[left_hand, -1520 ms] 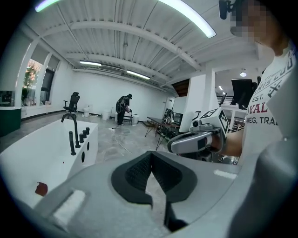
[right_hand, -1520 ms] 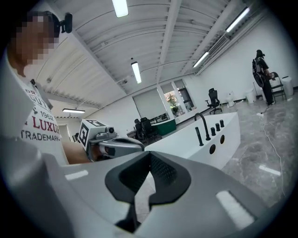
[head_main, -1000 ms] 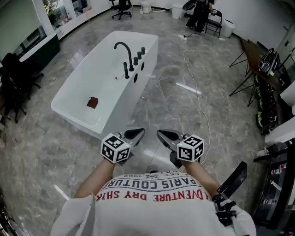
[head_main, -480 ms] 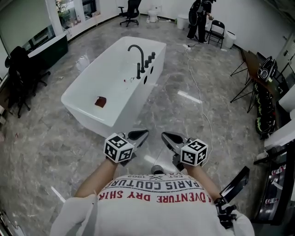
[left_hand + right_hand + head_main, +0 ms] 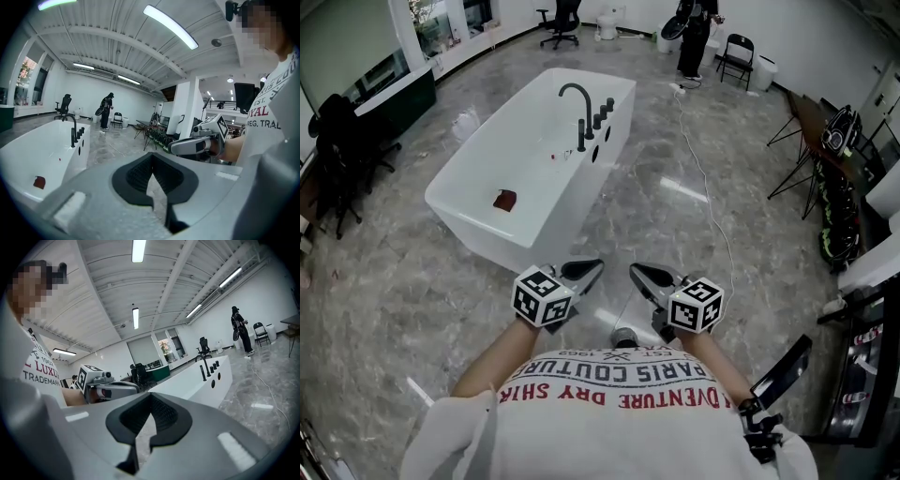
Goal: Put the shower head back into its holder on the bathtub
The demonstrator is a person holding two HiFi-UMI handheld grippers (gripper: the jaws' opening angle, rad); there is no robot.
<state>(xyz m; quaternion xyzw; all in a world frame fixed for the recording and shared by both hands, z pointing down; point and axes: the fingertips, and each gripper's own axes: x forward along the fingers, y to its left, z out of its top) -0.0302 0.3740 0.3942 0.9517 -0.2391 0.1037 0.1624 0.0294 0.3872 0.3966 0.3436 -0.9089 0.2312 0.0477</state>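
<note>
The white bathtub (image 5: 572, 202) is lying upper left of centre in the head view, running lower left to upper right, with one small dark red item (image 5: 504, 200) inside near its lower-left end. What appears to be the slim black shower head (image 5: 580, 136) is standing upright on the tub's right rim, just beside the curved spout (image 5: 575, 94). At lower centre, the left gripper (image 5: 592, 267) and right gripper (image 5: 637, 272) are pointing up-frame, jaws pressed together on nothing.
</note>
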